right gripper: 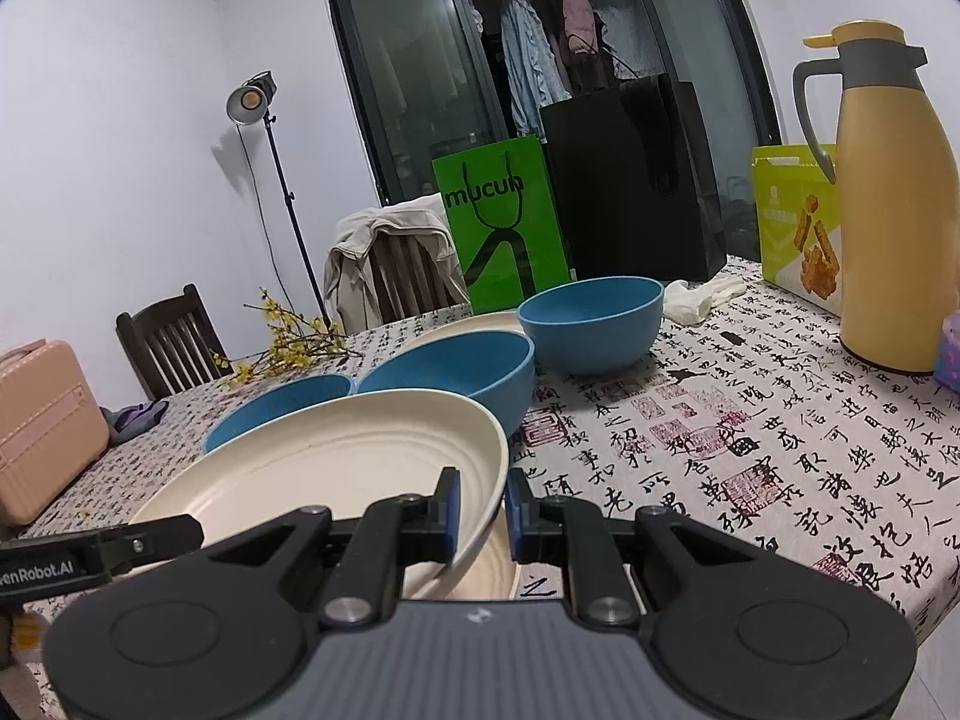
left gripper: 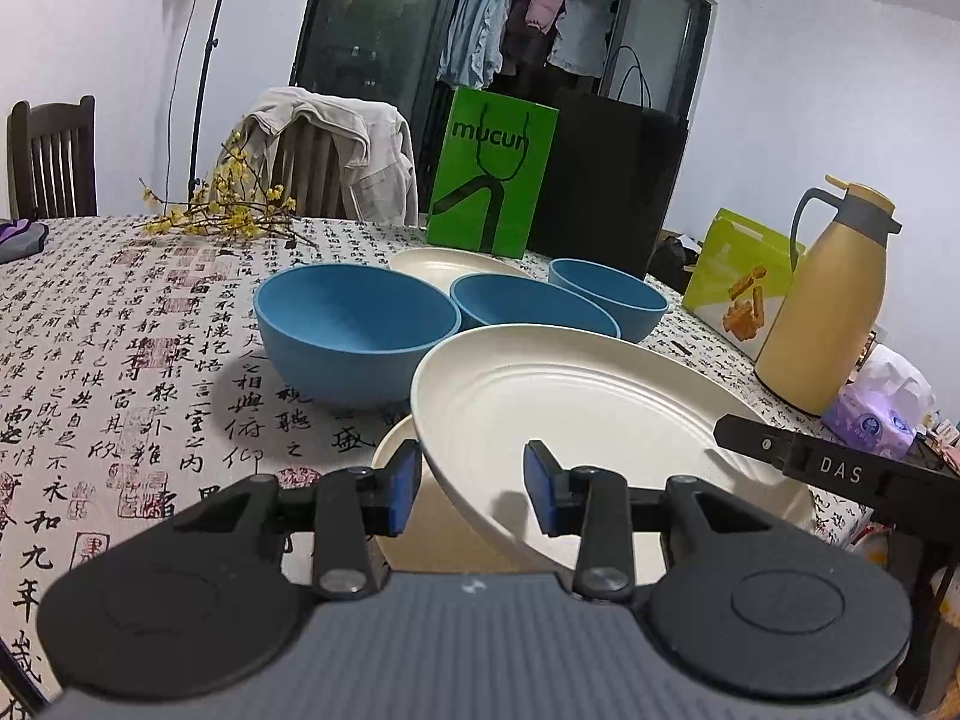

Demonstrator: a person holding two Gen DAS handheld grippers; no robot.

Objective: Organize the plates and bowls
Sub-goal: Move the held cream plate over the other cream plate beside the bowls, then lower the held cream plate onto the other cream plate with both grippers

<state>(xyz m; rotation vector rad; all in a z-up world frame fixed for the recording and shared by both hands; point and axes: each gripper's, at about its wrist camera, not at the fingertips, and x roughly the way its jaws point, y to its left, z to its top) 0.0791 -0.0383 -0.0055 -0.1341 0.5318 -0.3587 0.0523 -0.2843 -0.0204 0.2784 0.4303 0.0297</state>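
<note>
Between our right gripper (right gripper: 481,510) pads we clamp the tilted cream plate (right gripper: 336,468) over a second plate (left gripper: 393,450), left gripper (left gripper: 470,489) agape astride its rim; three blue bowls (left gripper: 354,324) and the far plate (left gripper: 444,264) remain unstacked.

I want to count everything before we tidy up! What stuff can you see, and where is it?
blue bowls: 3, blue, mid table
cream plates: 3, cream; one lifted and tilted in front, one flat beneath it, one behind the bowls
tablecloth: 1, white with black writing, over the table
jug: 1, yellow, right side
green bag: 1, far edge
black bag: 1, beside the green one
snack box: 1, green, by the jug
flower branch: 1, yellow, far left
chairs: 2, dark, behind the table
pink case: 1, left
left gripper: around the tilted plate's rim, grip unclear
right gripper: shut on that plate's rim
</note>
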